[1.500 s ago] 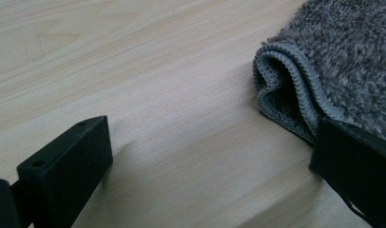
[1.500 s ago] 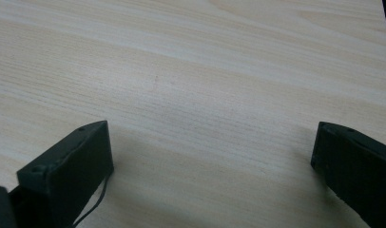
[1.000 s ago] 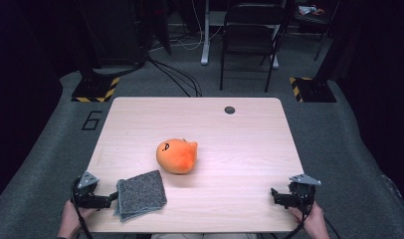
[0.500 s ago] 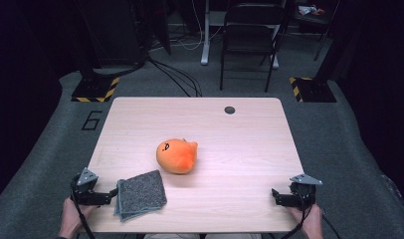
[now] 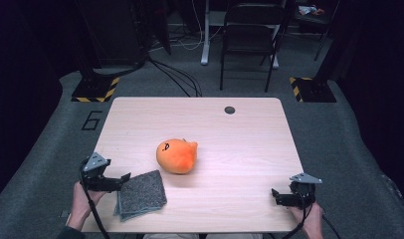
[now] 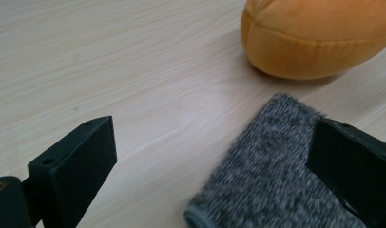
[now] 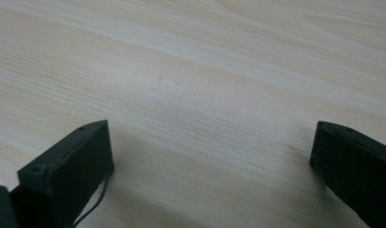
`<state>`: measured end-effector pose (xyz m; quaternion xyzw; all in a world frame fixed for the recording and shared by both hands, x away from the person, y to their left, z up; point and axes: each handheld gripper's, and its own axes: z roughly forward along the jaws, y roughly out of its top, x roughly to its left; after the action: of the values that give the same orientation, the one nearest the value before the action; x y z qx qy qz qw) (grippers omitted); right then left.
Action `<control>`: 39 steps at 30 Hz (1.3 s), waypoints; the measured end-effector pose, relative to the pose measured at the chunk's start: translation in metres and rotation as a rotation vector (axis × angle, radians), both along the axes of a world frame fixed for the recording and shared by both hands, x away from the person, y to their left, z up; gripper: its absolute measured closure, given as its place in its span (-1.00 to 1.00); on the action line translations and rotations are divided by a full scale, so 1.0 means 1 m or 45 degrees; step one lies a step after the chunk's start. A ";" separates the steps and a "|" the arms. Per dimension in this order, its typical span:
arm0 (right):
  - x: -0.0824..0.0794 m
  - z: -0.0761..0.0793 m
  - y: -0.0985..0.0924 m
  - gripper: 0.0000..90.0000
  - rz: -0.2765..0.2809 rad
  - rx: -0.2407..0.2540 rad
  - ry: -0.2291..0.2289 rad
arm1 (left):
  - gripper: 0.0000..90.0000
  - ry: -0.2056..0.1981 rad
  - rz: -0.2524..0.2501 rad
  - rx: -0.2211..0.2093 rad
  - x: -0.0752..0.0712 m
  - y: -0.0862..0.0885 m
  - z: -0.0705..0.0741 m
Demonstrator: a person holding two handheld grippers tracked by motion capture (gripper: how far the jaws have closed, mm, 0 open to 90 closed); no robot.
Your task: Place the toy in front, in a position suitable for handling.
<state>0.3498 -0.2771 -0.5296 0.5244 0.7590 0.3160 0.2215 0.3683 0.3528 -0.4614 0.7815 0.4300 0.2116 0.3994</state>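
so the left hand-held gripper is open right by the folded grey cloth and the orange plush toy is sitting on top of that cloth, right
Not quite. The left hand-held gripper is open at the folded grey cloth, but the orange plush toy is not on top of it. It rests on the bare table just beyond the cloth, as the high view and left gripper view show.

This looks like a lab or recording studio set up for data capture. A bare light-wood table [image 5: 250, 149] stands on grey carpet [image 5: 339, 149] marked with a large number 6 [image 5: 92, 120] at its left. Black stand bases edged with yellow-and-black hazard tape [image 5: 96, 89] sit at the upper left and upper right. Cables [image 5: 182, 79] trail across the floor toward a black folding chair [image 5: 250, 35] at the top, amid dark surroundings.
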 end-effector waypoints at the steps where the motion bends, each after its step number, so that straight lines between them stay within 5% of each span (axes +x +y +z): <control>1: 0.000 0.000 0.000 -1.00 0.000 0.000 0.000 | -0.95 0.000 0.000 0.000 0.000 0.000 0.000; 11: 0.000 0.000 0.000 -1.00 0.003 -0.003 0.002 | -0.93 0.007 -0.050 -0.060 0.024 -0.062 0.015; 17: 0.000 0.000 0.000 -1.00 -0.001 0.001 -0.004 | -0.89 0.038 -0.034 -0.018 0.042 -0.101 0.017; 23: 0.000 0.000 0.000 -1.00 -0.006 0.005 -0.002 | -0.90 0.062 -0.003 -0.020 0.054 -0.121 0.018; 28: -0.001 0.000 0.001 -1.00 -0.011 0.007 -0.001 | -0.82 0.124 0.026 0.004 0.066 -0.131 0.015; 29: -0.001 0.000 0.000 -1.00 -0.010 0.005 0.000 | -0.82 0.163 0.027 0.033 0.069 -0.133 0.013; 31: -0.001 0.000 0.001 -1.00 -0.011 0.006 0.000 | -0.80 0.265 0.033 -0.029 0.074 -0.136 0.003; 35: -0.001 0.000 0.001 -1.00 -0.017 0.008 0.002 | -0.56 0.294 0.042 -0.045 0.077 -0.138 -0.008; 39: -0.001 0.000 0.000 -1.00 -0.008 0.004 -0.002 | -0.03 0.237 -0.016 -0.013 0.075 -0.138 -0.008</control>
<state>0.3492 -0.2768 -0.5298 0.5270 0.7567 0.3168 0.2222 0.4434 0.2144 -0.4692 0.7984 0.4614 0.1334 0.3632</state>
